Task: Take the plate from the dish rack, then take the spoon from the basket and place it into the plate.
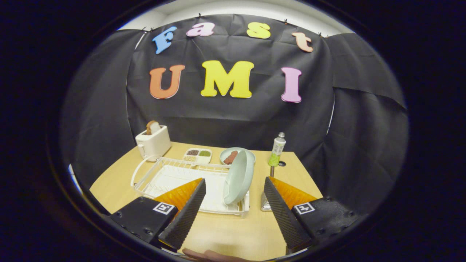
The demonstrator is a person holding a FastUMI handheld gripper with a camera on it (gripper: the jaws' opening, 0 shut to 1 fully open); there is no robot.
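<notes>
A pale green plate stands on edge at the right end of the white dish rack on the wooden table. My gripper is open, its fingers wide apart in front of the rack, and the plate rises in the gap between the fingertips, a little beyond them. Just behind the right finger stands a small metal basket, partly hidden, with a dark spoon handle sticking up out of it. Nothing is held.
Behind the rack stand a white toaster with a slice of bread, a divided white dish of grains, a pale bowl with something reddish in it, and a green-labelled bottle. Bare table lies between the fingers.
</notes>
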